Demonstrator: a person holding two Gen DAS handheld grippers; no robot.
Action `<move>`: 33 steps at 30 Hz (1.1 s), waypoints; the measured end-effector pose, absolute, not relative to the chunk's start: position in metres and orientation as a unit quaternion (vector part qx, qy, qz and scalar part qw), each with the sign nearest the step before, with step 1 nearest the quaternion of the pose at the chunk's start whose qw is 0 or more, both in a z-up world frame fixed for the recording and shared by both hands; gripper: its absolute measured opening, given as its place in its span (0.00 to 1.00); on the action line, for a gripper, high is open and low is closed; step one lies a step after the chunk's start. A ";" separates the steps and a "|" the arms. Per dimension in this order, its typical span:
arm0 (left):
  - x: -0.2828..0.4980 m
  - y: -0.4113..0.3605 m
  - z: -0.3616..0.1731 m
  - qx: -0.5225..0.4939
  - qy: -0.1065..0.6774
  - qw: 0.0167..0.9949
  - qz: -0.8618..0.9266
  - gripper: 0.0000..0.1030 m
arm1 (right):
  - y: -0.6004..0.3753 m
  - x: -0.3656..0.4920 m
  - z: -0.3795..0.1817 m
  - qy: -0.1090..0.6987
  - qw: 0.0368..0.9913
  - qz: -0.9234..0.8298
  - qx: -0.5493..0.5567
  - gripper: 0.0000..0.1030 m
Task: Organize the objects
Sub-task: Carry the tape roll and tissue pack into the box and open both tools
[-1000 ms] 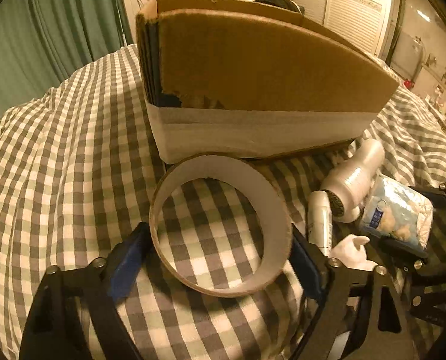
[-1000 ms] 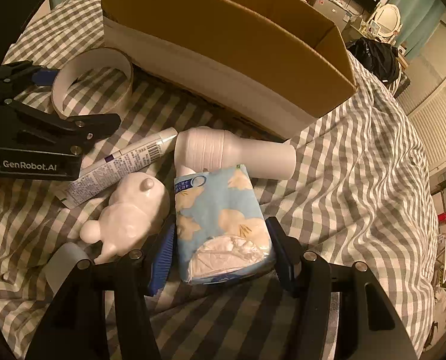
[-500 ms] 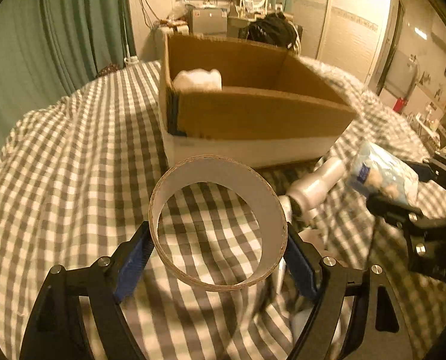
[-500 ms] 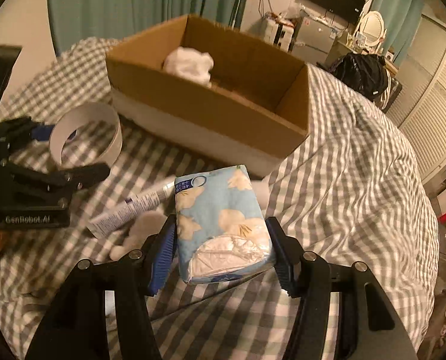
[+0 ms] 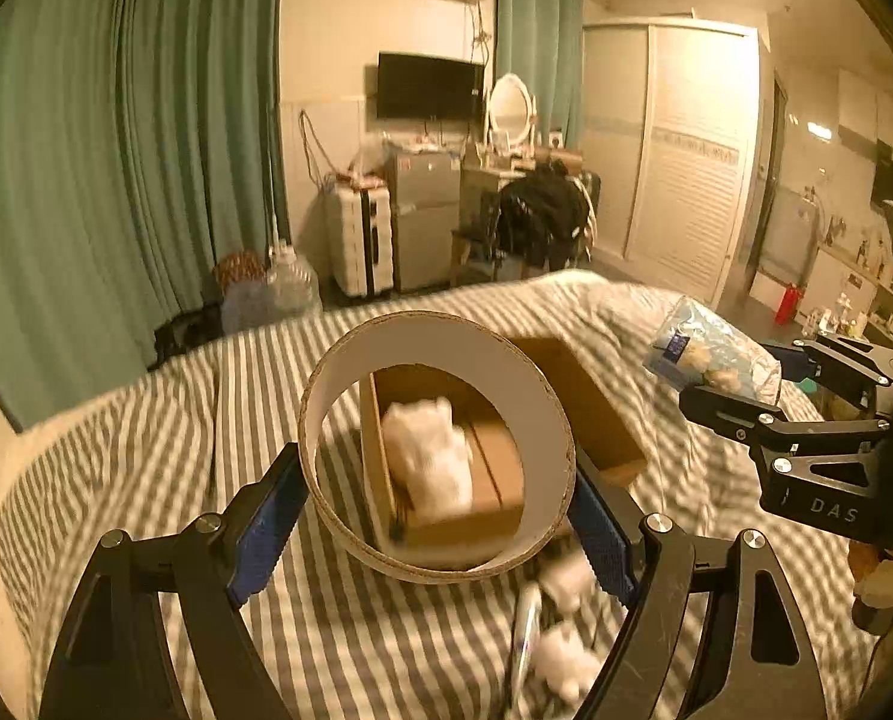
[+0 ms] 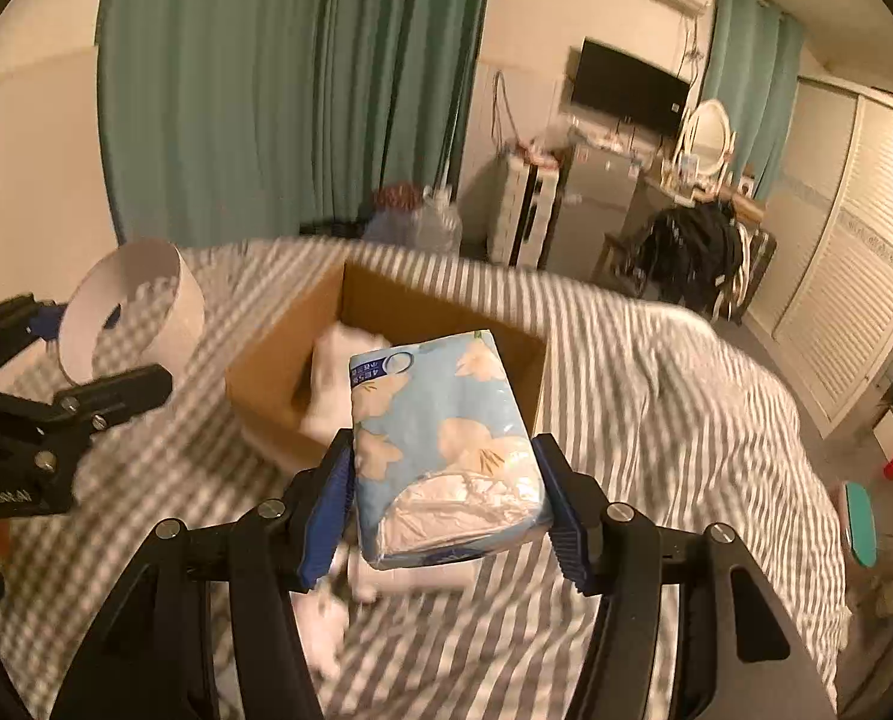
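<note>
Motion blur smeared the white items [image 5: 557,630] on the checked bedspread [image 5: 116,480] and the white lump inside the cardboard box [image 6: 278,384]; left gripper [image 5: 434,501] clamped the white ring [image 5: 350,372] and right gripper [image 6: 443,498] squeezed the blue floral tissue pack [image 6: 440,420], both held above the bed.

Both grippers [image 5: 434,516] [image 6: 443,504] are black frames with silver screws, blue ribbed pads [image 6: 326,516] and white lettering.

"DAS" on right tongs [image 5: 724,385]
</note>
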State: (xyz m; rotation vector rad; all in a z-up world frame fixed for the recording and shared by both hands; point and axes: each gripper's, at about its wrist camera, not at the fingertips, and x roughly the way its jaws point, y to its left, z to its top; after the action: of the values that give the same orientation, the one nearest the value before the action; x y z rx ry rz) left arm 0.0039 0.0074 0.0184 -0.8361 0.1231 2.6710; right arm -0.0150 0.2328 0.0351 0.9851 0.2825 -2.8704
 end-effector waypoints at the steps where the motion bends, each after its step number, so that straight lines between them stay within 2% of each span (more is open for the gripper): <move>1: -0.003 0.011 0.025 -0.290 0.045 0.170 0.941 0.82 | 0.233 -0.022 0.044 0.092 0.047 -0.944 0.313 0.56; 8: -0.060 0.038 0.047 -0.272 0.065 0.175 0.944 0.82 | 0.236 -0.070 0.076 0.063 0.052 -0.960 0.269 0.56; 13: -0.106 0.059 0.028 -0.289 0.080 0.181 0.937 0.82 | 0.247 -0.109 0.080 0.019 0.057 -0.965 0.256 0.56; 24: -0.133 0.083 -0.066 -0.348 0.124 0.206 0.906 0.82 | 0.266 -0.177 -0.002 -0.026 0.054 -0.942 0.330 0.56; 33: -0.135 0.085 -0.076 -0.370 0.112 0.222 0.895 0.83 | 0.271 -0.188 -0.035 -0.049 0.031 -0.928 0.369 0.58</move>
State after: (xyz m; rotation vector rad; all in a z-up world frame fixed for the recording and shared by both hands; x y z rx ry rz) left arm -0.1355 0.0853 -0.0757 -1.0221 0.3095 2.4729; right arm -0.1880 0.2711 -0.0346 1.1356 -0.1514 -2.8579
